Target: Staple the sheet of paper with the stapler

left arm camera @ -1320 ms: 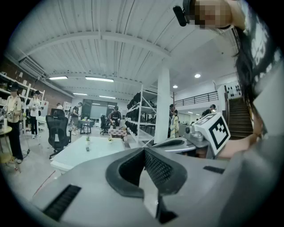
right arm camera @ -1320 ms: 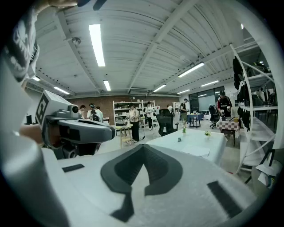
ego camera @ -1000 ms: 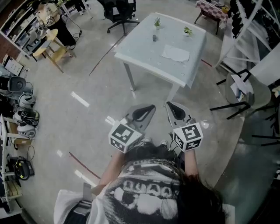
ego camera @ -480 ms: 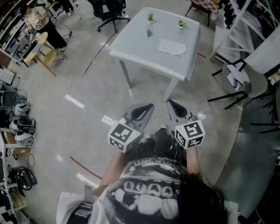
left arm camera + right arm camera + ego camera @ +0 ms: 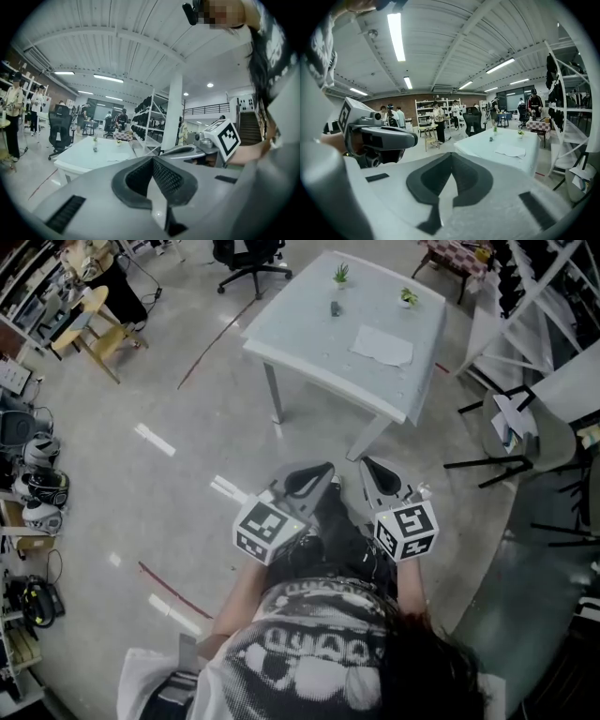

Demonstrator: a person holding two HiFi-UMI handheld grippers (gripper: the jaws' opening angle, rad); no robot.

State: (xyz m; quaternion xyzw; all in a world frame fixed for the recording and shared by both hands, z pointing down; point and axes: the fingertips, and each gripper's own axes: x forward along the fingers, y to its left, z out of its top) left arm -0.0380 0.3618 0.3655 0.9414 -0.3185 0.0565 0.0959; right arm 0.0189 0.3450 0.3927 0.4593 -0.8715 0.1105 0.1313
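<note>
The person is standing on the floor well apart from the desk, holding the left tool and the right tool side by side at waist level. Both tools are showing their jaws pressed together, with nothing between them. The sheet of paper is lying flat on the right part of the desk, near its right edge. What is most likely the stapler, a small dark thing too far off to make out, is standing to the left of the paper and apart from it. Two small potted plants are sitting toward the far edge.

The step in hand looks like getting within reach. It is probably best to come up to the near side squarely facing the paper and to open the jaws before reaching. One tool could be pinning the sheet while the other is fetching the stapler. Both should be staying clear of the plants.
</note>
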